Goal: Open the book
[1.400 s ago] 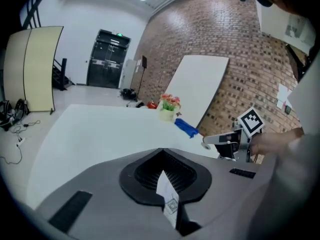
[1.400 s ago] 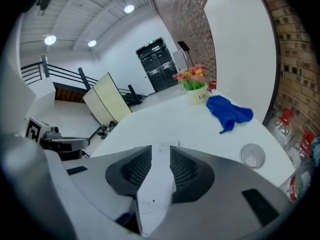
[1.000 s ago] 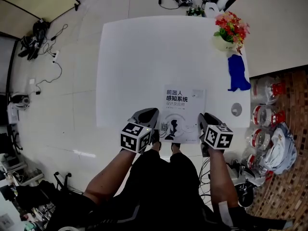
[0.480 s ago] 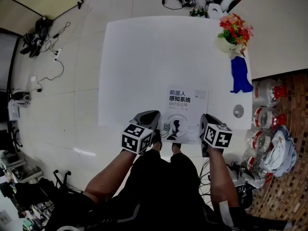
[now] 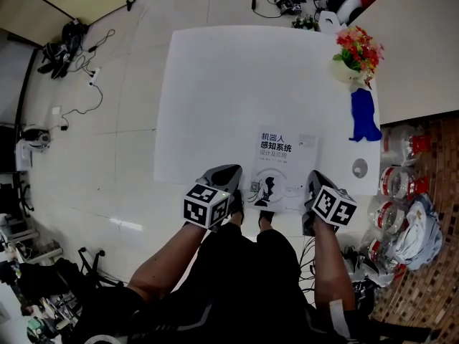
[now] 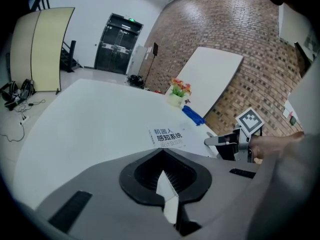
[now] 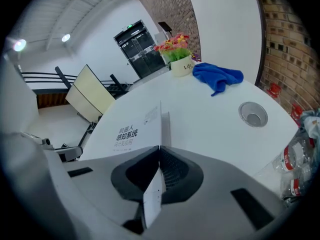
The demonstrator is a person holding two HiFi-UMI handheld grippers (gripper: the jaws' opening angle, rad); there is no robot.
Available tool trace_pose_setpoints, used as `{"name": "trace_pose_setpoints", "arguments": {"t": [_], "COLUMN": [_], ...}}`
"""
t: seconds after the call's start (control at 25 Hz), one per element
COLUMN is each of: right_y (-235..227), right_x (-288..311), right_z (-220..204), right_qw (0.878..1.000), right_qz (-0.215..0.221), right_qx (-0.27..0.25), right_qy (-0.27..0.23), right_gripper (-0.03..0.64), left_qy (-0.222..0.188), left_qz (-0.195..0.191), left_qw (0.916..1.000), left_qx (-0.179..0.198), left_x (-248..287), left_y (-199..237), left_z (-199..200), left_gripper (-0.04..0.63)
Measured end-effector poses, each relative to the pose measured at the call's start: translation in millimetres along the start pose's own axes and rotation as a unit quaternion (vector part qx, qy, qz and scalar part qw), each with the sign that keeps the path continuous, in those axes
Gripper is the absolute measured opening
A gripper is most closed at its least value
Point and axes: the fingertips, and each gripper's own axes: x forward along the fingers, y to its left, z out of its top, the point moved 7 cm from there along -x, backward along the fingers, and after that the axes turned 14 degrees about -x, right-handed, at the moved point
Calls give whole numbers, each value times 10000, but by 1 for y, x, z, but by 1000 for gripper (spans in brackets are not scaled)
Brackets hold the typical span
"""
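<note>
A closed book (image 5: 284, 169) with a white cover and dark printed title lies flat near the white table's (image 5: 215, 92) front edge. My left gripper (image 5: 224, 175) hovers just off the book's near left corner, its jaws together and holding nothing. On the other side, my right gripper (image 5: 315, 182) is by the near right corner, jaws also together. In the left gripper view the book (image 6: 167, 136) lies ahead and to the right of the jaw tip (image 6: 162, 150). In the right gripper view the book's (image 7: 131, 129) right edge lines up with the jaw tip (image 7: 159, 147); contact is unclear.
A pot of red and yellow flowers (image 5: 356, 49) stands at the table's far right, with a blue cloth (image 5: 363, 113) beside it. A small round metal lid (image 5: 360, 168) lies right of the book. Bottles and bags (image 5: 401, 213) crowd the floor on the right.
The head view has shifted slightly, sliding the table to the right in the picture. Both grippers stay by the book's near corners and the book remains closed.
</note>
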Motion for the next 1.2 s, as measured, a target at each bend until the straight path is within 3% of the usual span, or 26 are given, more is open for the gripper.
{"name": "trace_pose_setpoints", "arguments": {"t": [0.28,0.64,0.88,1.08,1.2], "right_y": [19,84,153,236,279], "right_x": [-24,-51,-41,-10,25], "right_z": [18,59,78,74,62], "right_qw": [9990,9868,9749,9626,9606], "right_qz": [358,1535,2107,2126,1976], "right_qx": [179,45,-541,-1673,-1941], "right_qy": [-193,-519,-482,-117,242], "right_gripper": [2,0,1,0,2], "left_qy": [-306,-976,-1621,-2052,-2088], "left_qz": [59,319,420,422,260], "left_qw": [9995,9944,9850,9767,9764], "left_qx": [-31,-240,-420,-459,-488], "left_x": [-23,-72,-127,-166,-180], "left_y": [-6,-13,10,55,84], "left_z": [9,19,29,40,44], "left_gripper": [-5,-5,-5,-5,-5]}}
